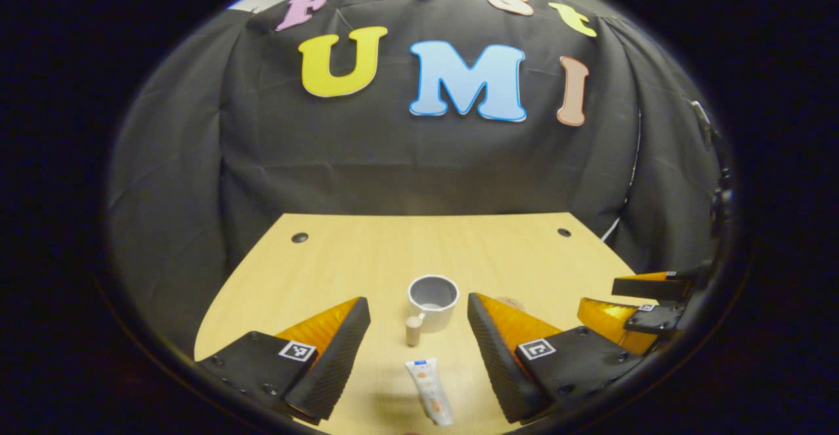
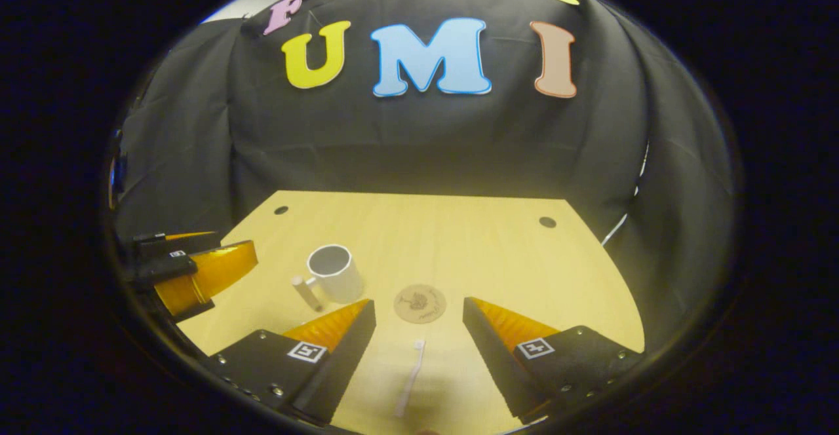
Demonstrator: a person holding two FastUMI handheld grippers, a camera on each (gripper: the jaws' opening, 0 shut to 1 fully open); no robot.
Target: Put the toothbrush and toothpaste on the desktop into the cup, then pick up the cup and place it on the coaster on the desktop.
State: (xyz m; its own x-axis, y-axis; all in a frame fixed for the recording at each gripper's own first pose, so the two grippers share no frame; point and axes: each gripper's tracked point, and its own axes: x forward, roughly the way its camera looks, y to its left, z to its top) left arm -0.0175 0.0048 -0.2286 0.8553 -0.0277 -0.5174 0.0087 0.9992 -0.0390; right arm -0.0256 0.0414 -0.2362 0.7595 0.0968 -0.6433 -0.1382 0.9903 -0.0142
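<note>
In the left gripper view, we see the left gripper (image 1: 418, 350) held above the wooden desktop (image 1: 367, 251) with its two fingers spread wide and nothing between them. The toothpaste (image 1: 429, 390) lies flat on the desktop in the gap between the fingers, at 6 o'clock of the view, its cap end pointing away from the camera. Beyond it, at about 12 o'clock from the tube, stands the cup (image 1: 433, 301), upright, with its mouth open upward. Its handle (image 1: 413, 329) projects toward the camera, at roughly 7 o'clock from the cup body. The cup and the tube lie apart. At 3 o'clock of this view we see the right gripper (image 1: 645, 307), also above the desktop, with its fingers apart.

In the right gripper view, we see the right gripper (image 2: 419, 346) with its fingers likewise spread and empty. The toothbrush (image 2: 410, 377) lies flat on the desktop between them, at 6 o'clock of the view, head end farther from the camera. The coaster (image 2: 419, 303), a round disc with a dark print, lies just beyond the brush head at 12 o'clock from it. The cup (image 2: 334, 272) stands at about 10 o'clock from the coaster, near it but not touching. The left gripper (image 2: 196, 264) shows at 9 o'clock of this view.

Two dark round holes (image 2: 547, 221) sit near the far corners of the desktop.
</note>
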